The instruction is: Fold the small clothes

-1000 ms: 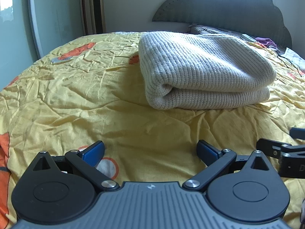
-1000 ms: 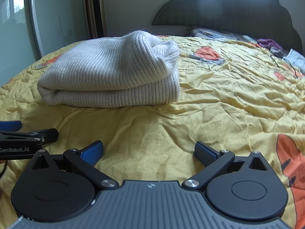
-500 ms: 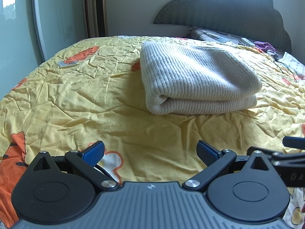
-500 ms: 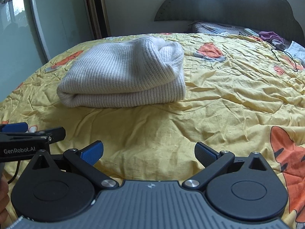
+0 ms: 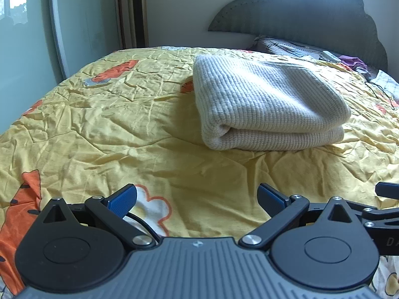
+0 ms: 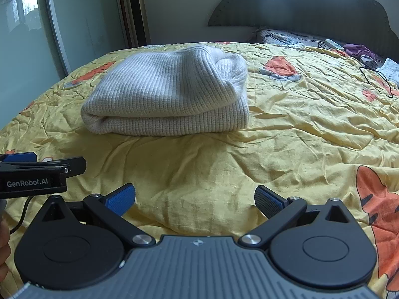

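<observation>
A cream ribbed knit sweater (image 5: 264,104) lies folded in a thick bundle on the yellow bedspread (image 5: 112,129). It also shows in the right wrist view (image 6: 169,94). My left gripper (image 5: 197,199) is open and empty, low over the bedspread, well short of the sweater. My right gripper (image 6: 194,199) is open and empty too, at a similar distance from the sweater. The left gripper's side shows at the left edge of the right wrist view (image 6: 35,177).
The bedspread (image 6: 311,124) is wrinkled, with orange cartoon prints. A dark padded headboard (image 5: 311,17) stands behind. Pillows, a purple cloth (image 6: 359,49) and a black cable (image 6: 376,74) lie at the far right. A tall floor-standing unit (image 5: 133,12) and a glass door stand left.
Both grippers have pulled back from the folded sweater and risen a little, so it looks smaller and farther. Both have stayed open and empty.
</observation>
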